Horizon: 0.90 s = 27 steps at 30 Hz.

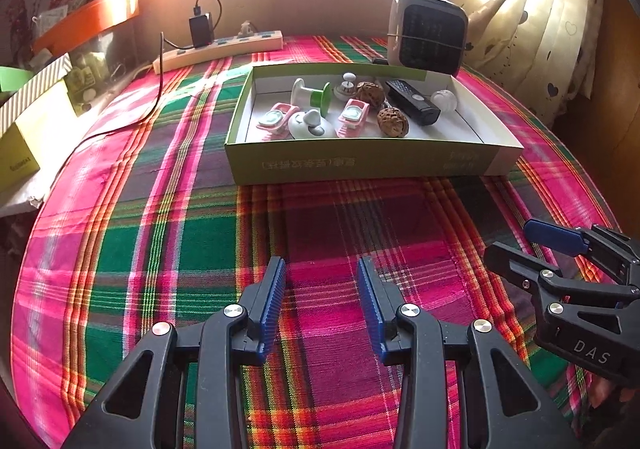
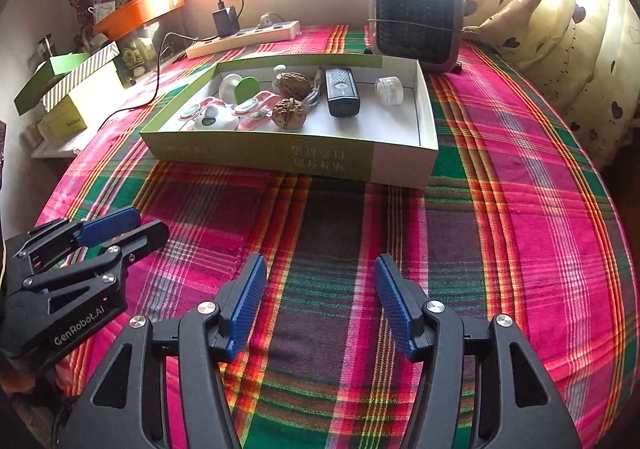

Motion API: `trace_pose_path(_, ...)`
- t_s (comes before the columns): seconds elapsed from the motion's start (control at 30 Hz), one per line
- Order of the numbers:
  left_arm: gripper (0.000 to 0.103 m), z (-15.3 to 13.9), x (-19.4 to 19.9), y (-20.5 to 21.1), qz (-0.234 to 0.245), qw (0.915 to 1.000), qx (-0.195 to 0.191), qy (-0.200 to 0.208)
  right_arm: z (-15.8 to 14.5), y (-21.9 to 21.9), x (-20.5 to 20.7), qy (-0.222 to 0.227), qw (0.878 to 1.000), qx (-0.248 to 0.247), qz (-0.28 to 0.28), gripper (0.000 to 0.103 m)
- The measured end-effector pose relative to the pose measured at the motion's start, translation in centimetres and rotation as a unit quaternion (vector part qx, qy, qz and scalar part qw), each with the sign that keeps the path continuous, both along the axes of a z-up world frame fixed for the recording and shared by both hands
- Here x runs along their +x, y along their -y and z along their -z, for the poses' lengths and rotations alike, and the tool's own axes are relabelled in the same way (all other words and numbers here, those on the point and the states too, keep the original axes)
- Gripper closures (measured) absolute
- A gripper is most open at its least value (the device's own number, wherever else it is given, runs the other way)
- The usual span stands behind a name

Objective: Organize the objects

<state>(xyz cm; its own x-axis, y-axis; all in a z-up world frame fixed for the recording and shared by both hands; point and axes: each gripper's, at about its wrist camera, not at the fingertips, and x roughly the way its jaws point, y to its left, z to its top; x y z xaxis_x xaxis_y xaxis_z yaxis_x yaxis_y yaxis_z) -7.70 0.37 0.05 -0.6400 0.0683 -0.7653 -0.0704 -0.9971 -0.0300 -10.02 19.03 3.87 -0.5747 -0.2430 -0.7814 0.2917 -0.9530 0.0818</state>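
Observation:
A shallow green-and-white cardboard box lies on the plaid cloth. Inside it are two walnuts, a black remote-like device, two pink clips, a white-and-green spool, a white round piece and a small clear jar. My left gripper hovers over the cloth in front of the box, open with nothing between its blue pads. My right gripper is beside it, open and empty too.
A small heater stands behind the box. A power strip with a black charger and a trailing cable lies at the back left. Cardboard boxes and an orange tray crowd the left edge. A curtain hangs at the right.

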Motion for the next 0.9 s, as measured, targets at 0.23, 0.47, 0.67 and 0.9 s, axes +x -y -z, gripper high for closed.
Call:
trace_pose_path(0.23,0.058,0.1,0.1,-0.7,-0.001,0.9999,-0.010,0.003,0.1,-0.2,0.5,-0.006,1.000,0.011,0.000,0.043)
trace_pose_path(0.47,0.055,0.2,0.1,-1.0,-0.005,0.9999,-0.015,0.004,0.2,-0.2,0.5,-0.009,1.000,0.015,0.000,0.039)
trace_pose_path(0.67,0.050,0.2,0.0,-1.2,-0.013,0.9998,-0.016,0.004,0.3,-0.2,0.3,-0.011,0.999,0.030,0.008,0.038)
trace_pose_path(0.9,0.049,0.2,0.0,-1.3,-0.015,0.9998,-0.013,0.004,0.4,-0.4,0.2,-0.010,0.999,0.037,0.011,0.033)
